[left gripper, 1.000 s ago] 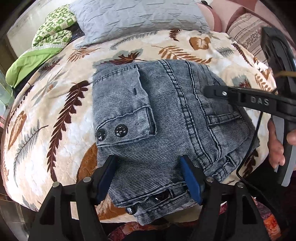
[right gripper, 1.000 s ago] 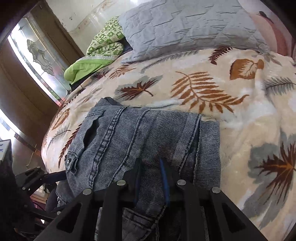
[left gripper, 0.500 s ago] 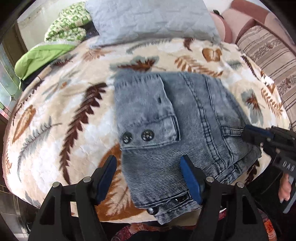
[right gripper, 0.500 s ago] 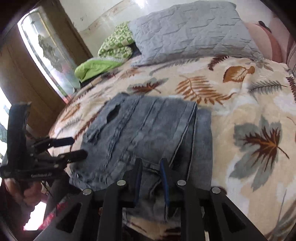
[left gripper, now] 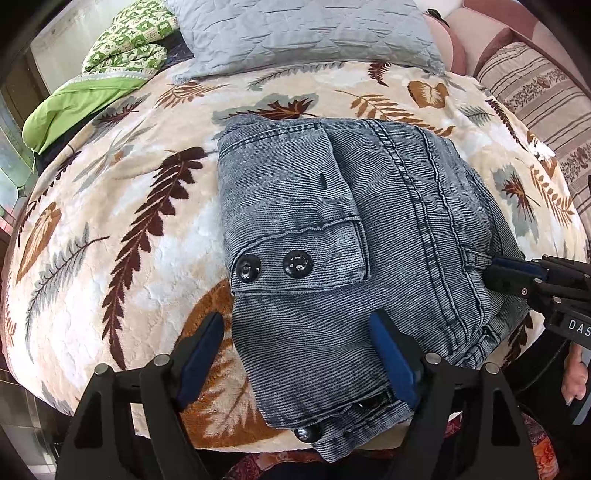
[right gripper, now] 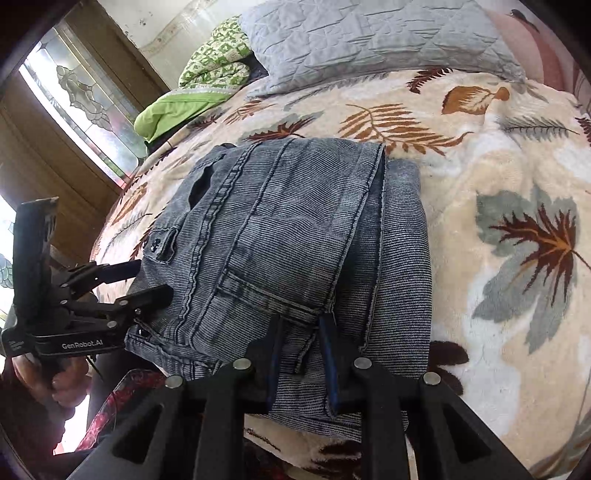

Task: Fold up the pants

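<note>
Grey-blue denim pants (left gripper: pixel 332 258) lie folded into a compact stack on the leaf-patterned blanket (left gripper: pixel 110 240), a cargo pocket with two black snaps on top. They also show in the right wrist view (right gripper: pixel 280 240). My left gripper (left gripper: pixel 295 358) is open and empty, hovering over the near edge of the stack; it shows at the left of the right wrist view (right gripper: pixel 147 280). My right gripper (right gripper: pixel 301 354) has its jaws narrowly apart over the near right edge of the pants, with cloth between the pads. It shows at the right edge of the left wrist view (left gripper: pixel 495 271).
A grey quilted pillow (left gripper: pixel 303 33) lies at the head of the bed, with a green patterned quilt (left gripper: pixel 110 62) left of it. A striped cushion (left gripper: pixel 535 92) sits at the right. A wooden door with patterned glass (right gripper: pixel 74 92) stands left of the bed.
Both grippers have drawn back from the stack. My right gripper moved from above the pants to their right edge. The pants have stayed put.
</note>
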`<state>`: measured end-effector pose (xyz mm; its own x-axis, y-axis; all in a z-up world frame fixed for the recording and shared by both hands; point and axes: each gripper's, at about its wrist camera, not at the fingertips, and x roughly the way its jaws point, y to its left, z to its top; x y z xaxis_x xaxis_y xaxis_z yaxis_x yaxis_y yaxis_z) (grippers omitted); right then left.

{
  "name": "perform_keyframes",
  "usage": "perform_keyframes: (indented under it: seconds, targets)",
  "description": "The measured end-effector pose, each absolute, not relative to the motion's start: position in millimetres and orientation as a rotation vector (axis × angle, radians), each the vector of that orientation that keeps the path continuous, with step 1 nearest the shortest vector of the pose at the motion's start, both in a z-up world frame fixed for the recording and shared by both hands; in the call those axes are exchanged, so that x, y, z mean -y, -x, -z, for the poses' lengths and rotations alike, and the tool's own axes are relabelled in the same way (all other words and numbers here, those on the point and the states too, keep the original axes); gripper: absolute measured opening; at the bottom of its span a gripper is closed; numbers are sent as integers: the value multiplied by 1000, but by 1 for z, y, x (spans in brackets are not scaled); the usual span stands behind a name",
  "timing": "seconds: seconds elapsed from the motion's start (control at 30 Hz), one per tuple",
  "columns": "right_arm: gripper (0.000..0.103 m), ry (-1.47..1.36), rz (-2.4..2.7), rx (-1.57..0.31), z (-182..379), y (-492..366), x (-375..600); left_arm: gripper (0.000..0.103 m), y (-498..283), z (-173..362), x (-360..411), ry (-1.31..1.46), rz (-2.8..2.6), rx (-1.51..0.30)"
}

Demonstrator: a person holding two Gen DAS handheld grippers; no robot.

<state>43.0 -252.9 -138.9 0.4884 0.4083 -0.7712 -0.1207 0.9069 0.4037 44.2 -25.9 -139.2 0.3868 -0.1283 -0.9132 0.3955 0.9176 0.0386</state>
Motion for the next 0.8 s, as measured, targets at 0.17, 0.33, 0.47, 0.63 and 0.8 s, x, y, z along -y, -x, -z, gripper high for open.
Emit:
perform_keyframes:
  seconds: [0.17,0.33,0.47,0.63,0.8]
  targets:
    - [23,-363,-336,-1027,138,-45,258,82,-47,127,26,-272,330,-1138]
    - [24,-344,-349,-978,126,-39,259,82,-49,95,23,-259,328,-1050]
    - [24,-379,-376,-879,110,-33,262,82,-59,82,27,-248,338,-1026]
    - [24,-436,-313,-819,104,-34,272,82,-78,91,42,-251,345,-1058]
    - [24,-474,-260,-847,111,-47,280,82,-89,117,61,-283,360,-1119]
